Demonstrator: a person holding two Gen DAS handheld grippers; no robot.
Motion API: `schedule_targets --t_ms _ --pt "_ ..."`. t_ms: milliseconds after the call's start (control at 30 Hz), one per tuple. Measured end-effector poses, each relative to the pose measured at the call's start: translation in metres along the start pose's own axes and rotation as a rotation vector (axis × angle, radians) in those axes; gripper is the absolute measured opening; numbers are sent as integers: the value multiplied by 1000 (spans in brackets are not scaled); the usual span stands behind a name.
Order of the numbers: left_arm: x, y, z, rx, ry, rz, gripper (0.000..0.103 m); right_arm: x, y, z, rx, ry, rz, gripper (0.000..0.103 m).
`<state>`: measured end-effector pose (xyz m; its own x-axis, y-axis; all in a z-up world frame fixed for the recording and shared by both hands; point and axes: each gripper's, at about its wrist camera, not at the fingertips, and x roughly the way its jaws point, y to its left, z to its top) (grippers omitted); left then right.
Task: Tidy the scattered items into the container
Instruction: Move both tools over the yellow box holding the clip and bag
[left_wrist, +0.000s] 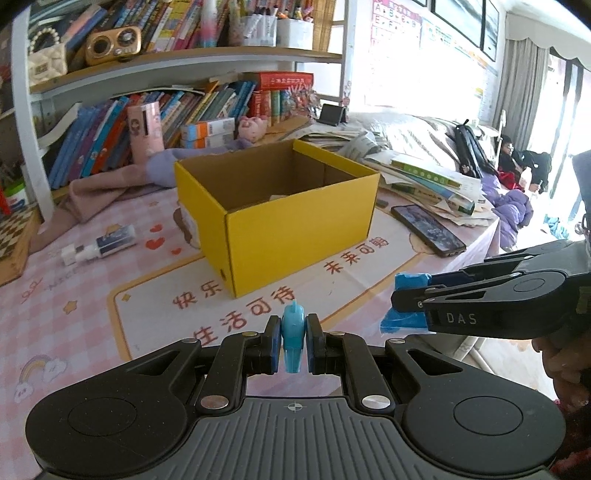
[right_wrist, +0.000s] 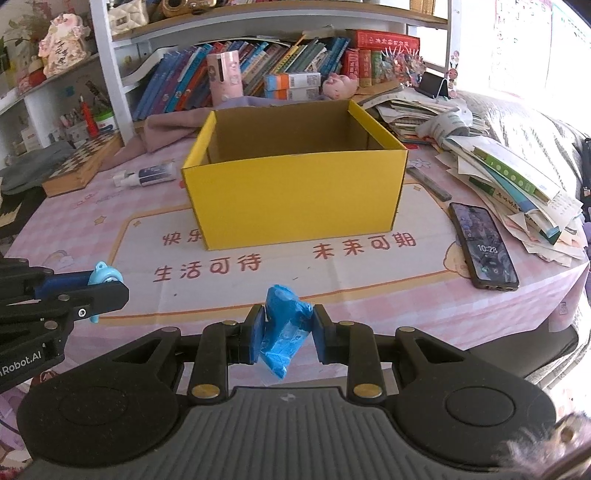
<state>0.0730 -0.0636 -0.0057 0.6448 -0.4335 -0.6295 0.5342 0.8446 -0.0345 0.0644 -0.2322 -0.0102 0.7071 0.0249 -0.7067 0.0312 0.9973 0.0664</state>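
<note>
The yellow box (right_wrist: 295, 192) stands open near the middle of the table (right_wrist: 424, 306); little shows inside, only a pale scrap in the left wrist view. 2 items are on their way: the left gripper (left_wrist: 293, 343) pinches a small light-blue plastic toy (left_wrist: 293, 332), and the right gripper (right_wrist: 286, 332) is clamped on a crumpled blue wrapper (right_wrist: 284, 328). Both are held above the table's near edge, short of the box. A tube (right_wrist: 146, 176) lies toward the table's far left corner, probably left to collect. A phone (right_wrist: 482, 247) rests by the right edge.
</note>
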Motion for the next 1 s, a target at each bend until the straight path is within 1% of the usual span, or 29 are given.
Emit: schedule_targets --t_ms 300,367,467,633,767,867,1000 --pt "35 -17 25 55 2 -37 12 19 -29 21 13 1 -23 26" --pt "42 -20 33 57 -11 -36 12 22 -36 28 11 -11 -26 26" --pt "49 -21 48 53 -56 -21 12 24 -46 43 -1 -61 -25 26" --pt "54 -19 80 13 -158 28 12 23 -60 78 -44 -197 -21 26" --pt "66 -18 104 -16 -196 87 12 30 -72 109 -83 -279 6 26" --pt "77 -18 116 -38 -203 136 12 41 -81 131 -115 -301 42 26" --pt "93 -17 127 -63 -203 204 13 61 -88 153 -160 -305 99 26"
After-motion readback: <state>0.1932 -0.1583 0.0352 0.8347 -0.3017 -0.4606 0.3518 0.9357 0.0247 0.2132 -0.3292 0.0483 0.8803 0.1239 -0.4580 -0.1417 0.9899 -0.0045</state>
